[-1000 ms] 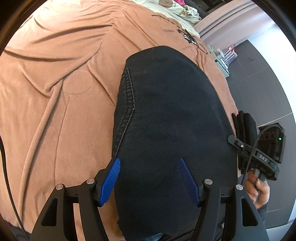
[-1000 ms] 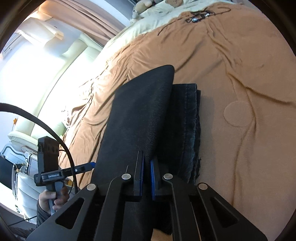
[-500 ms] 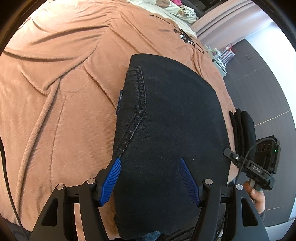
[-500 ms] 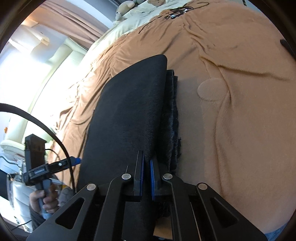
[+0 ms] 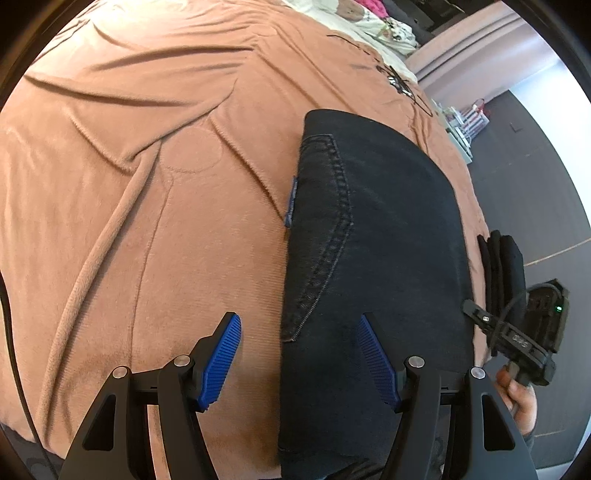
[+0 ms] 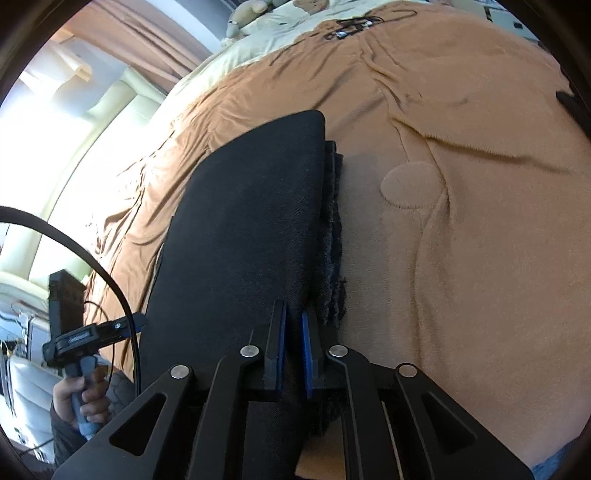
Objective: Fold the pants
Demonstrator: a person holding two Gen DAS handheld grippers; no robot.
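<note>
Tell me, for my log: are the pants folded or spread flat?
Folded: the pants lie as a compact stack on the blanket, layered edges showing on one side, right tongs clamping an edge.

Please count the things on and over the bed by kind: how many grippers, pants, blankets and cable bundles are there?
Grippers: 2, the left gripper open, the right gripper shut on the pants.
Black pants: 1.
Brown blanket: 1.
Cable bundle at the far end of the blanket: 1.
Total: 5.

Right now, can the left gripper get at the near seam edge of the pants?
Probably yes: the left gripper is open, straddling the pants edge, with only blanket beside it.
</note>
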